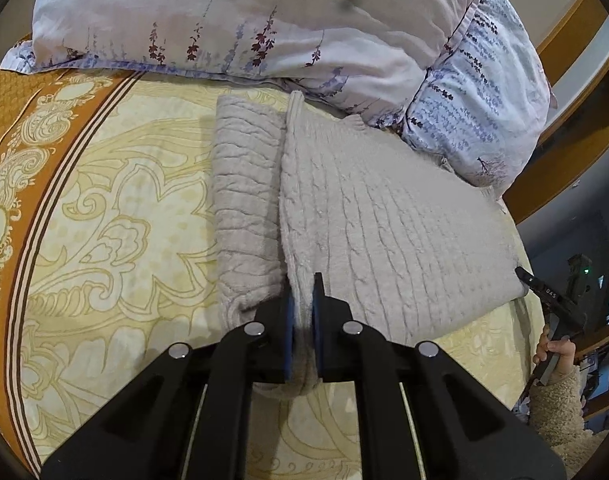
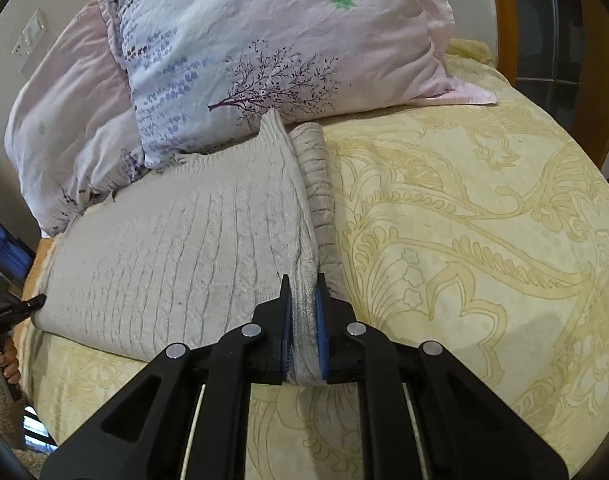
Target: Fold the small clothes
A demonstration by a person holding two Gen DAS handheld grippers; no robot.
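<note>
Item: I am pinching the grey knit sweater point(image 1: 384, 216) hem with left gripper point(image 1: 303, 320) and right gripper point(image 2: 304, 320); the thick folded edge risks slipping out mid-fold.

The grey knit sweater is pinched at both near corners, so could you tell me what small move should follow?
Probably lift both corners and carry them toward the pillows: each hand-held gripper is shut on the sweater, which lies flat, sleeve tucked.

L tool point(image 1: 303, 300): clamped on knit | R tool point(image 2: 304, 300): clamped on knit
</note>
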